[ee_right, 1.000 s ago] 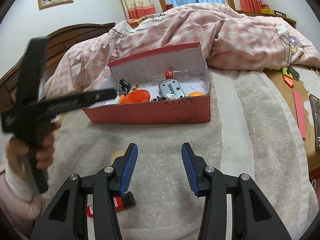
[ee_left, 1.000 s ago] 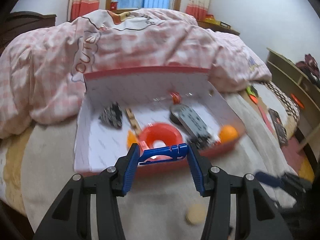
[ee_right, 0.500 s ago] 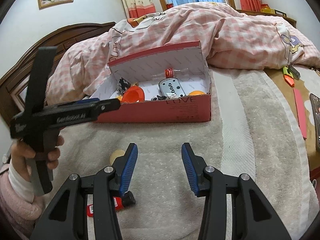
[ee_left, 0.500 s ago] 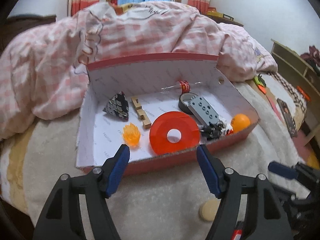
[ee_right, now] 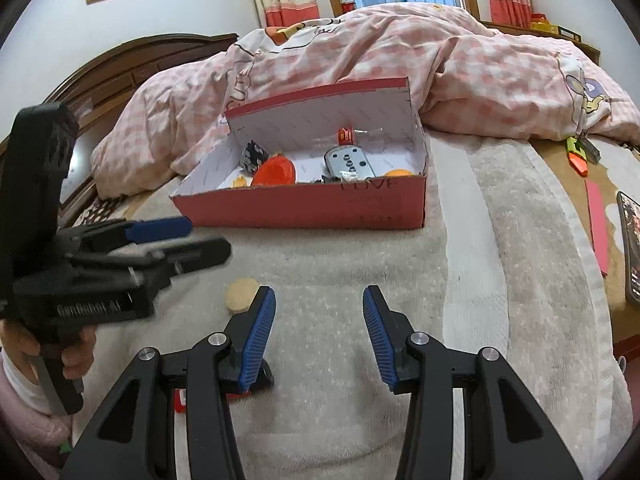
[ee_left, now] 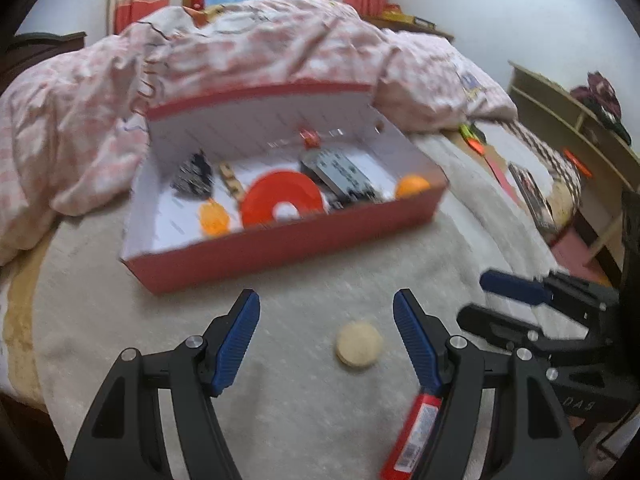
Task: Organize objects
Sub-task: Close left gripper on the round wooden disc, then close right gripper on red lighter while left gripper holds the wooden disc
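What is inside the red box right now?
In the red box: an orange disc, grey remote, orange ball, dark patterned piece, wooden piece. Whatever lies under the disc and remote is hidden.

- The box point(ee_left: 280, 252) is sitting on the bed point(ee_left: 312, 412), ahead of the left hand-held gripper point(ee_left: 326, 316).
- The disc point(ee_left: 359, 345) is lying between its fingers, nearer the right one.
- The tube point(ee_left: 412, 436) is lying under its right finger.
- The quilt point(ee_left: 240, 64) is lying behind the box.
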Demonstrator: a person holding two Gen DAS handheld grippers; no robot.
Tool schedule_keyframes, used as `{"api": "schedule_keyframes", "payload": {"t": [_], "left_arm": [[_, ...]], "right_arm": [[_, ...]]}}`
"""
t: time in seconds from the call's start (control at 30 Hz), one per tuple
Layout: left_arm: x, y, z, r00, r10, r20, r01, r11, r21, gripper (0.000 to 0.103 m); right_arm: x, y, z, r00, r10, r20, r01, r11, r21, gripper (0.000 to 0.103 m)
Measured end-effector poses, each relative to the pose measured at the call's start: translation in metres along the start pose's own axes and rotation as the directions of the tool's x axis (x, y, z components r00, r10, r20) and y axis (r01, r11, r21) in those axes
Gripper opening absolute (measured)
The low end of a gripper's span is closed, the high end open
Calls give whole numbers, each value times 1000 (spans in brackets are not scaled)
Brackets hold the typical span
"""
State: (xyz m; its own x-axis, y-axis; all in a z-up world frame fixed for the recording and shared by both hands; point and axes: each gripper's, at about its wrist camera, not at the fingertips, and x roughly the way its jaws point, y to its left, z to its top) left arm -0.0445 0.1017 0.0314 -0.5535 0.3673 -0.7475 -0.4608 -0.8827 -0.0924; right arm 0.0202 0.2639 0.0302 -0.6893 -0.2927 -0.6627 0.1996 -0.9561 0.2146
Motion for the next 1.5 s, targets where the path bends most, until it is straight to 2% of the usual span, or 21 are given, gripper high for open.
{"api": "schedule_keyframes", "payload": {"t": [0.17,0.33,0.47,0.53,0.57,0.77,0.97,1.1,1.3,1.5], "left_arm": [[17,-9,-12,998,-1,-61,2,1000,17,69],[25,-15,-19,996,-4,-87,7,999,34,61],[32,-20,-24,993,24,-114,-17,998,57,42],[32,-20,-24,994,39,-106,-32,997,65,37],[31,-20,-24,994,39,-103,-32,997,66,31],[25,-15,-26,995,36,-95,-31,998,55,31],[9,0,-29,995,79,-65,-77,996,35,30],[-1,17,-36,994,93,-56,-94,996,-13,31],[-6,36,-42,995,86,-48,-90,993,-75,31],[-14,45,-45,997,79,-28,-81,991,-103,31]], "right_arm": [[-2,-3,-4,1000,-20,-3,20,1000,3,47],[-1,-7,-6,999,-32,-16,32,999,12,47],[0,-7,-7,999,-29,-22,30,1000,11,47],[0,-7,-7,999,-28,-23,28,1000,8,47],[0,-6,-7,999,-27,-23,27,1000,6,47],[0,-2,-8,999,-23,-31,23,1000,-8,47],[0,13,-15,996,22,-87,-26,999,-44,47],[0,27,-21,984,68,-167,-78,995,-55,47],[5,49,-35,949,125,-291,-135,991,-17,47],[19,67,-39,949,93,-300,-102,995,-15,47]]}}
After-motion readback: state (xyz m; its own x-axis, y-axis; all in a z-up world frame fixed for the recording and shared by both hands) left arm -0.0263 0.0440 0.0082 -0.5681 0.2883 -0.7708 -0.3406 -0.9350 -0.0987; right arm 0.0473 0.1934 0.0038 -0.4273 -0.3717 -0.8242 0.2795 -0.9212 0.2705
